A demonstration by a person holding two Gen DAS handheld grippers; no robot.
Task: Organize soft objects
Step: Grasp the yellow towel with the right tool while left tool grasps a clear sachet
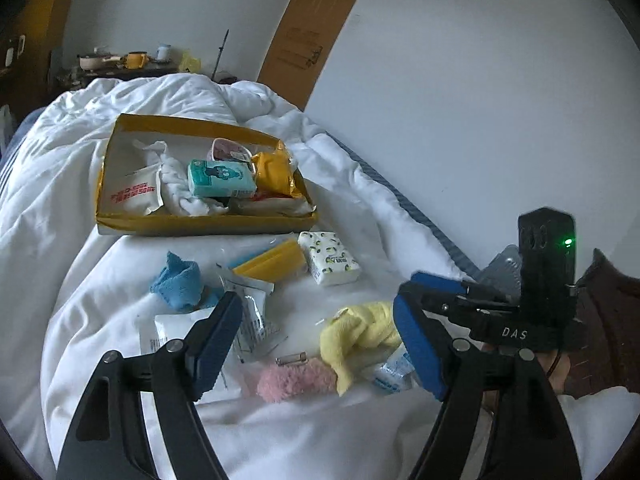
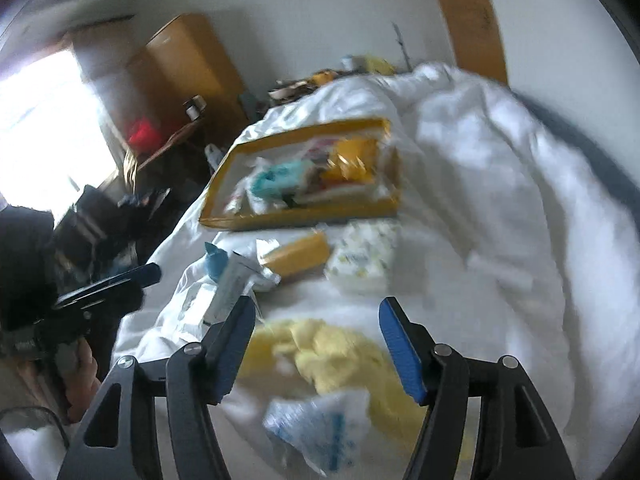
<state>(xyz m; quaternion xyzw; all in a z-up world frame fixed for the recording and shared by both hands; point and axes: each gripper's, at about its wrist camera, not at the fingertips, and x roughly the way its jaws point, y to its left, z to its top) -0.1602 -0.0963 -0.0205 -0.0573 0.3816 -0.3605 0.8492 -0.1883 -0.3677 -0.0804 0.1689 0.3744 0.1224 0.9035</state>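
The yellow box (image 1: 200, 226) sits at twelve o'clock on the bed (image 1: 360, 184). The yellow cloth (image 2: 328, 352), light and floppy, probably grips best at its knotted bulk. The right gripper (image 2: 316, 344) hovers over it, jaws spread; the left gripper (image 1: 316, 344) likewise spread, empty.

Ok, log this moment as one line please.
left gripper: open, empty | right gripper: open, over yellow cloth | pink fuzzy item, blue cloth: on duvet | yellow box: partly filled

Both hand-held grippers (image 1: 320, 340) (image 2: 316, 344) agape.
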